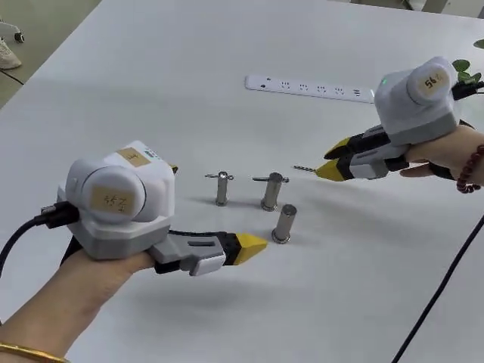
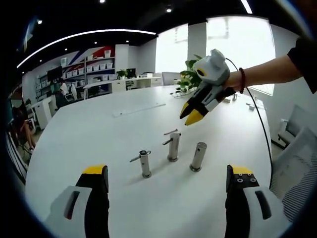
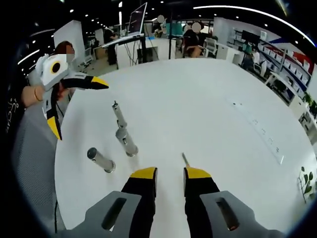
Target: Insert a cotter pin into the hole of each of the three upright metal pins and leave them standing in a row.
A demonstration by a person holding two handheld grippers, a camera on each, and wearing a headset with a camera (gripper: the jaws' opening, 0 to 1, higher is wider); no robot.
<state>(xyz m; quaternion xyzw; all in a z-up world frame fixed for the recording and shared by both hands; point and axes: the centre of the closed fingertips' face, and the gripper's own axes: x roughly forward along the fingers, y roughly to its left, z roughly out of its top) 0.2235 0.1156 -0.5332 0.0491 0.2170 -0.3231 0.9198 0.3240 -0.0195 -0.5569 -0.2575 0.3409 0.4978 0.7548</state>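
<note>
Three upright metal pins stand mid-table. The left pin (image 1: 221, 187) (image 2: 144, 163) and the middle pin (image 1: 271, 190) (image 2: 173, 145) each carry a cotter pin through the top. The nearer right pin (image 1: 284, 224) (image 2: 198, 156) (image 3: 100, 159) has a bare top. My right gripper (image 1: 331, 160) (image 3: 171, 173) hovers to the right of the pins, shut on a loose cotter pin (image 1: 305, 169) (image 3: 184, 158) that sticks out past its tips. My left gripper (image 1: 249, 246) (image 2: 167, 173) is open, held low just left of the bare pin, with nothing between its jaws.
A white power strip (image 1: 310, 87) lies at the back of the white table (image 1: 151, 91). A potted plant (image 1: 465, 72) stands at the far right edge. A black cable (image 1: 439, 295) runs across the table's right side.
</note>
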